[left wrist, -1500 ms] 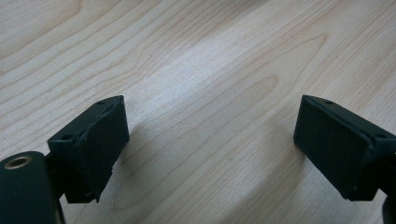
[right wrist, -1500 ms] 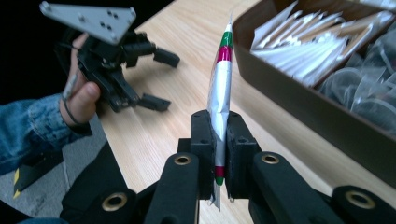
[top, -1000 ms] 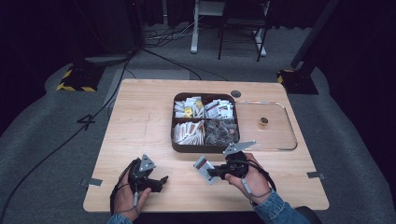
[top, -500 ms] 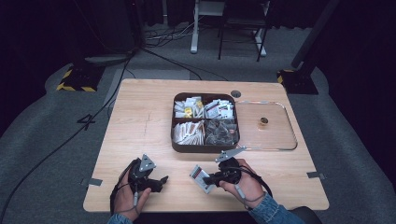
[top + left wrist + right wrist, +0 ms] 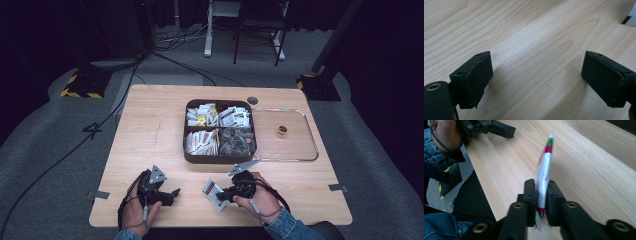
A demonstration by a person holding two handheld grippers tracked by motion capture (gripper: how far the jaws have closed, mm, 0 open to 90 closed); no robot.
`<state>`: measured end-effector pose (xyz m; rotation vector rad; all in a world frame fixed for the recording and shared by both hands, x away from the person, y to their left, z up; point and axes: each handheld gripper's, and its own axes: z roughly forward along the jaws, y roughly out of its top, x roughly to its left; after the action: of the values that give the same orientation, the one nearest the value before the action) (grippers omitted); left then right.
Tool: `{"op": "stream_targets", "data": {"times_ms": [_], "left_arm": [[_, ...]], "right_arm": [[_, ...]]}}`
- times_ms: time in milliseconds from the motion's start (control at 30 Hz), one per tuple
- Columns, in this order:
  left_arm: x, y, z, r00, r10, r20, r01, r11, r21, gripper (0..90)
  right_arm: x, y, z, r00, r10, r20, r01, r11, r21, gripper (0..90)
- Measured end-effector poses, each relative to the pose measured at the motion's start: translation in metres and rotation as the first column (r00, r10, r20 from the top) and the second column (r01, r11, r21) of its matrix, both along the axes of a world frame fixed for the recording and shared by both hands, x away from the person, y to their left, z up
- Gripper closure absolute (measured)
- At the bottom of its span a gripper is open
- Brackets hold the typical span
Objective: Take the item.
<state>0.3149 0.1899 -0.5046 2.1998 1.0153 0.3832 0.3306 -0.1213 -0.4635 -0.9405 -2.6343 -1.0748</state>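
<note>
A flat white packet (image 5: 214,193) with red and green stripes is pinched edge-on between the jaws of my right gripper (image 5: 226,194), just above the table's front edge. In the right gripper view the packet (image 5: 544,173) stands thin and upright above the shut jaws (image 5: 541,195). My left gripper (image 5: 172,194) rests low at the front left of the table, its jaws wide open with bare wood between them (image 5: 536,75). The left gripper also shows far off in the right gripper view (image 5: 496,128).
A brown four-compartment box (image 5: 220,159) full of packets and sachets sits mid-table. A clear tray lid (image 5: 300,150) with a small brown knob (image 5: 282,131) lies to its right. Tape marks sit at the table's front corners (image 5: 339,188).
My right gripper has drawn back from near the box toward the front edge and a little left, carrying the packet. The left gripper has stayed put.
</note>
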Motion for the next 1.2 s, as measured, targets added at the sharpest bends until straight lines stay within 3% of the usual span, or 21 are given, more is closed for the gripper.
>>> {"op": "stream_targets", "data": {"times_ms": [100, 200, 267, 333, 800, 967, 1200], "left_arm": [[0.000, 0.000, 0.000, 1.0000, 0.000, 0.000, 0.000, 1.0000, -0.001, 10.7], [0.000, 0.000, 0.000, 1.0000, 0.000, 0.000, 0.000, 1.0000, -0.001, 10.6], [0.000, 0.000, 0.000, 1.0000, 0.000, 0.000, 0.000, 1.0000, -0.001, 10.6], [0.000, 0.000, 0.000, 1.0000, 0.000, 0.000, 0.000, 1.0000, 0.000, 10.6], [0.000, 0.000, 0.000, 1.0000, 0.000, 0.000, 0.000, 1.0000, -0.001, 10.7], [0.000, 0.000, 0.000, 1.0000, 0.000, 0.000, 0.000, 1.0000, 0.000, 10.6], [0.000, 0.000, 0.000, 1.0000, 0.000, 0.000, 0.000, 1.0000, -0.001, 10.6]], "right_arm": [[0.000, 0.001, -0.002, 0.9996, 0.003, 0.027, -0.004, 1.000, 0.010, 63.2], [0.000, 0.002, -0.001, 0.9960, -0.023, 0.086, 0.021, 1.000, 0.021, 53.0], [0.001, 0.001, 0.000, 0.9889, -0.034, 0.145, 0.033, 0.999, 0.010, 47.1], [0.003, 0.000, 0.002, 0.9837, -0.038, 0.175, 0.038, 0.999, 0.002, 46.6], [0.004, -0.004, 0.008, 0.9802, -0.046, 0.193, 0.038, 0.998, 0.044, 44.9], [0.006, -0.011, 0.021, 0.9758, -0.052, 0.213, 0.033, 0.995, 0.090, 44.5], [0.008, -0.030, 0.044, 0.9615, -0.093, 0.259, 0.058, 0.988, 0.140, 43.9]]}}
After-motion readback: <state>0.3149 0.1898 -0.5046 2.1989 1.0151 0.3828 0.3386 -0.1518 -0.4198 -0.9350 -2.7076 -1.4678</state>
